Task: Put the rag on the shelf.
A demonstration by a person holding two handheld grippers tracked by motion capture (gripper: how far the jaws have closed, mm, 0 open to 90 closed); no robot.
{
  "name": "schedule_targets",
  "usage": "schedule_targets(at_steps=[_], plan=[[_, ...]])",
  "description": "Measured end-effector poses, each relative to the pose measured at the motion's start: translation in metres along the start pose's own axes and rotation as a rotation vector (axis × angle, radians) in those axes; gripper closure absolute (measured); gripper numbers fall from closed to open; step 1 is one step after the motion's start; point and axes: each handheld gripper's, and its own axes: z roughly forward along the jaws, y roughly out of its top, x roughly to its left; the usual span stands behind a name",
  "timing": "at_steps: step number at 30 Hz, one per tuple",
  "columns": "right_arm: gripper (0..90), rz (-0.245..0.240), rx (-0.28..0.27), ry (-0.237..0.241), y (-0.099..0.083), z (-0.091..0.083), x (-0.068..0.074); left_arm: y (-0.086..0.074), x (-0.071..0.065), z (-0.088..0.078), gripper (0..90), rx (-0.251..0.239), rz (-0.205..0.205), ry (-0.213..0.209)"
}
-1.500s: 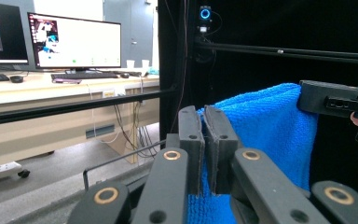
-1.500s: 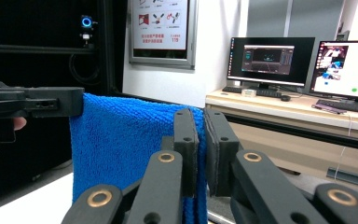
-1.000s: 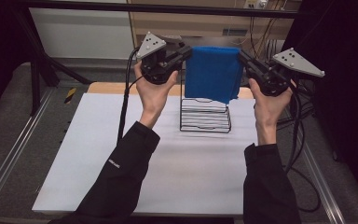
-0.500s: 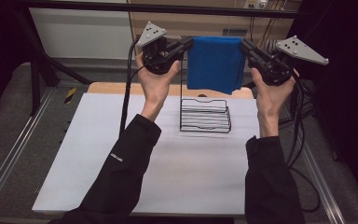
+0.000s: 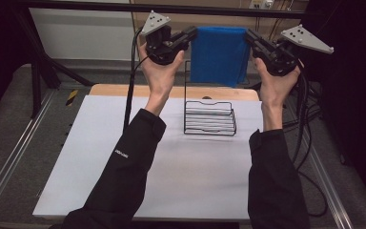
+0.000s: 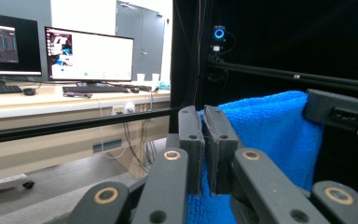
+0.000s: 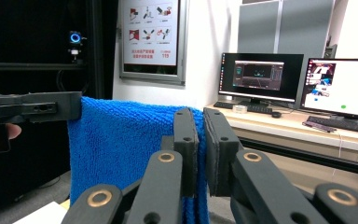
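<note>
Two black claws, left claw (image 5: 193, 32) and right claw (image 5: 248, 35), pinch a fluffy blue terry towel (image 5: 219, 55) by its top corners.

High view looks down; both gripper views (close, level) share the blue towel (image 5: 219, 55).
</note>
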Motion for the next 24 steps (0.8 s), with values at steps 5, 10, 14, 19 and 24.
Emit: schedule_targets(at_steps=[5, 10, 14, 19, 24], plan=[[84.9, 0.010, 0.008, -0.003, -0.001, 0.007, -0.004, -0.002, 0.004, 0.006, 86.1, 0.005, 0.004, 0.014], [84.9, 0.021, 0.019, -0.006, -0.007, 0.015, -0.011, -0.005, 0.008, 0.012, 86.0, 0.014, 0.012, 0.021], [84.8, 0.029, 0.024, -0.013, -0.011, 0.021, -0.015, -0.008, 0.010, 0.016, 86.1, 0.010, 0.008, 0.022], [84.9, 0.020, 0.039, -0.019, -0.014, 0.026, -0.018, -0.014, 0.013, 0.020, 86.0, 0.024, 0.033, 0.024], [84.9, 0.006, 0.064, -0.022, -0.022, 0.030, -0.021, -0.022, 0.016, 0.023, 86.1, 0.048, 0.049, 0.027]])
